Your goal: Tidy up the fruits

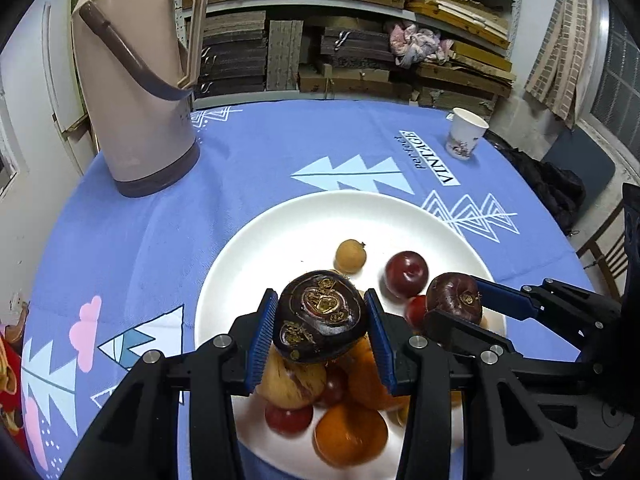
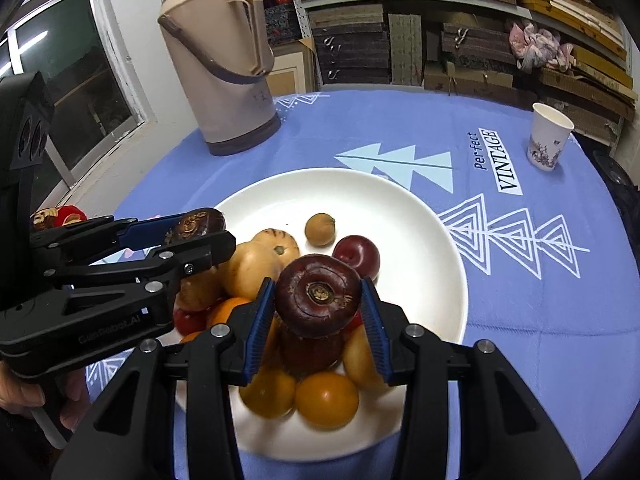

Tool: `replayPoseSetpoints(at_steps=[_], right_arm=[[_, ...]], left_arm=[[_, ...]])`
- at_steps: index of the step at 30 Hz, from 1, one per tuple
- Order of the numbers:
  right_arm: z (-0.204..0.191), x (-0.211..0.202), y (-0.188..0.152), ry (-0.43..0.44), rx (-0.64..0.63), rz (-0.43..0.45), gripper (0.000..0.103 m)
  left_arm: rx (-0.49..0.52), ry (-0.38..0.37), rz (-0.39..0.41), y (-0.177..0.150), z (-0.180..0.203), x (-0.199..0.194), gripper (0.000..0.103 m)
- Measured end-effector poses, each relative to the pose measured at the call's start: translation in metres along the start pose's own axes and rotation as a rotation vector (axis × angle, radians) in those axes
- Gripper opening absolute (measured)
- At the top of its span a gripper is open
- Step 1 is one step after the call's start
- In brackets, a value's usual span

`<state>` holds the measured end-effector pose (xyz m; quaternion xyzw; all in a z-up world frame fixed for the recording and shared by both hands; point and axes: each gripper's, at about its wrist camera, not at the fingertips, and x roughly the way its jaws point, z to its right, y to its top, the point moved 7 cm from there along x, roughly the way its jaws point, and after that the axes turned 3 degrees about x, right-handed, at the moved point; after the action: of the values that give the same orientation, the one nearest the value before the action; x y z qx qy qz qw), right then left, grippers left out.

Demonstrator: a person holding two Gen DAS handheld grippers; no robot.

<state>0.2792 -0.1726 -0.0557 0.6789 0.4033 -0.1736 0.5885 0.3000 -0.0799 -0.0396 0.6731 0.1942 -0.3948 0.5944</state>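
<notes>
A white plate [image 1: 304, 232] [image 2: 400, 220] on the blue tablecloth holds a heap of fruit: oranges [image 1: 350, 434] [image 2: 326, 400], pale yellow fruits [image 2: 250, 268], a red plum [image 1: 406, 274] [image 2: 357, 256] and a small tan longan [image 1: 350, 256] [image 2: 319, 229]. My left gripper [image 1: 321, 294] [image 2: 216, 229] is shut on a dark, almost black water chestnut [image 1: 320, 320] [image 2: 198, 224] above the heap. Beside it, my right gripper [image 2: 317, 282] [image 1: 460, 300] is shut on a reddish-brown water chestnut [image 2: 318, 296] [image 1: 454, 296], also over the plate.
A tall beige thermos [image 1: 136, 92] [image 2: 224, 64] stands at the table's far left. A paper cup [image 1: 464, 132] [image 2: 548, 140] sits at the far right. Shelves of stacked boards line the wall behind. A hand [image 2: 24, 396] holds the left gripper's handle.
</notes>
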Motion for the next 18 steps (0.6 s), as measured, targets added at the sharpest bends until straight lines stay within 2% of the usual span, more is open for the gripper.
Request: replayPoseSetpoints(at_steps=[7, 8, 11, 13, 18], right_arm=[[0.010, 0.013, 0.000, -0.019, 0.027, -0.003, 0.045], [0.011, 0.013, 0.000, -0.024, 0.028, 0.001, 0.046], [0.014, 0.009, 0.000, -0.031, 0.031, 0.009, 0.049], [0.016, 0.003, 0.000, -0.040, 0.035, 0.023, 0.055], [0.011, -0.013, -0.005, -0.039, 0.027, 0.048, 0.056]], left_arm=[[0.002, 0.034, -0.004, 0.002, -0.003, 0.007, 0.045], [0.007, 0.057, -0.005, 0.003, -0.004, 0.007, 0.050], [-0.004, 0.122, -0.014, 0.004, -0.012, 0.007, 0.074], [-0.020, 0.112, -0.016, 0.003, -0.015, 0.005, 0.078], [-0.005, 0.137, -0.019, -0.004, -0.014, -0.003, 0.090]])
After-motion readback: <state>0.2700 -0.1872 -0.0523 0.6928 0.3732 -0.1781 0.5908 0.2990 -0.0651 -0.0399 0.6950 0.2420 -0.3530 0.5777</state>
